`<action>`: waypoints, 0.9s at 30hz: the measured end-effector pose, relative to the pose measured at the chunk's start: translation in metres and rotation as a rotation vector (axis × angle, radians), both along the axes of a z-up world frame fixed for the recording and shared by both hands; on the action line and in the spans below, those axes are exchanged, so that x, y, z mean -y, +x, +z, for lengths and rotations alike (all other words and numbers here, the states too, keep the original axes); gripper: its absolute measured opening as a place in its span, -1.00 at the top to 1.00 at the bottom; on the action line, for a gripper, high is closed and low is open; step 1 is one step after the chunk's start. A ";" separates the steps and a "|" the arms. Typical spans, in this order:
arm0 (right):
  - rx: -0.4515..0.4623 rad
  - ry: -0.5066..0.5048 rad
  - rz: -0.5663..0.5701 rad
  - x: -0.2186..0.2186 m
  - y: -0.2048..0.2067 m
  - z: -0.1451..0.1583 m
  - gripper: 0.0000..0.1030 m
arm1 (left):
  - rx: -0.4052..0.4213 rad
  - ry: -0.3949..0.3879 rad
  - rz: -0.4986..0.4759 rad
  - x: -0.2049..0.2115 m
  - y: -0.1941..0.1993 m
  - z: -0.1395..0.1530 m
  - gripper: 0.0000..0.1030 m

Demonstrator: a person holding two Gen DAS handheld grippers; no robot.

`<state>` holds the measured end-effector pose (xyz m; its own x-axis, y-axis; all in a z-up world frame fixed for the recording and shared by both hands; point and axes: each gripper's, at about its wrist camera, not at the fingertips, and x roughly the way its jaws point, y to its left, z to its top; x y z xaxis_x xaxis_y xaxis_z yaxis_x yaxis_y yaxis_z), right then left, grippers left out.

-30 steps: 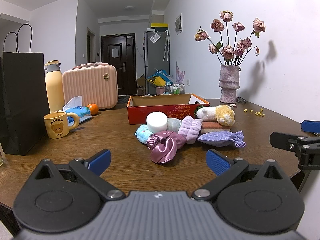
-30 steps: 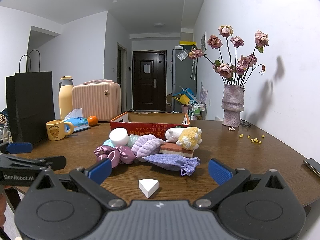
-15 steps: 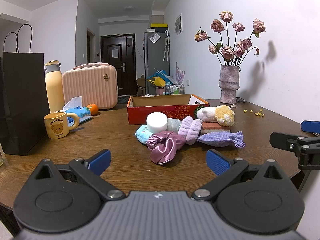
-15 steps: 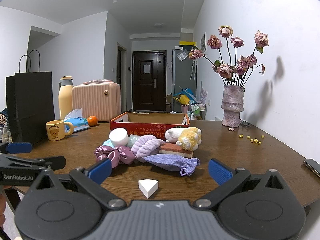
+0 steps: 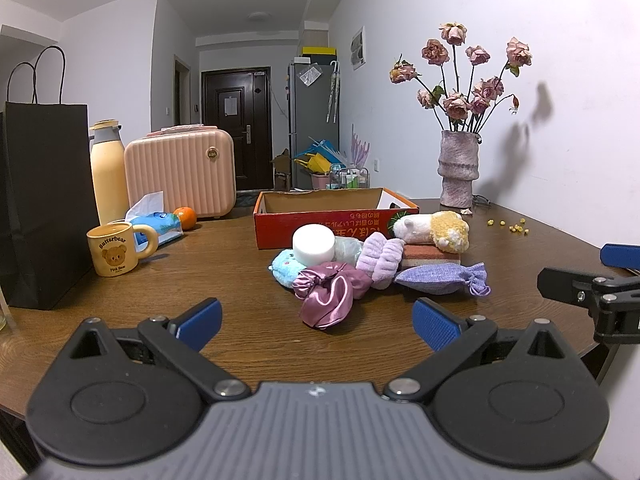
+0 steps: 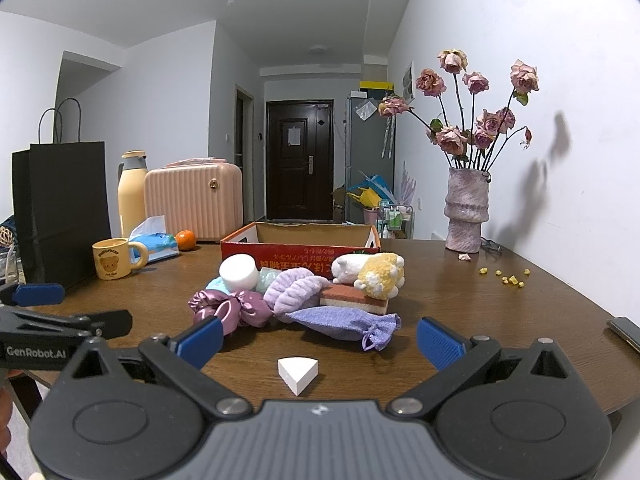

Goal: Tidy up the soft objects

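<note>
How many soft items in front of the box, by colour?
Purple: 3 (scrunchie, headband, pouch)
White: 2 (cylinder, wedge)
Blue-green: 2 (plush, mint bundle)
Orange: 1 (sponge)
White-yellow: 1 (toy)
Total: 9

Left tongs [image 5: 316, 322] spread wide, blue pads [image 5: 200, 318] far apart, nothing between them, held level and low over the near edge of the bench [image 5: 240, 280]. Right tongs [image 6: 318, 340] same: wide apart, blue pads [image 6: 438, 342] clear of everything, level, pointing forward. The two sit side by side; each shows at the edge of the other's view, left tongs at left of the right wrist view, right tongs at right of the left wrist view.
</note>
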<state>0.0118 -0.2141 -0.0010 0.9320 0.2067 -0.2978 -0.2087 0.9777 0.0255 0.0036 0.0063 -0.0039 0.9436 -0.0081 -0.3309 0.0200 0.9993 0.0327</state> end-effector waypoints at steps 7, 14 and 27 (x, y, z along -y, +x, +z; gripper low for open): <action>-0.011 -0.001 0.005 -0.002 0.006 -0.003 -1.00 | -0.020 -0.006 0.004 -0.002 0.006 -0.004 -1.00; -0.045 -0.005 0.006 -0.004 0.020 -0.010 -1.00 | -0.050 -0.013 0.013 -0.004 0.021 -0.008 -1.00; -0.093 -0.013 -0.001 -0.009 0.044 -0.019 -1.00 | -0.087 -0.017 0.008 -0.007 0.044 -0.016 -1.00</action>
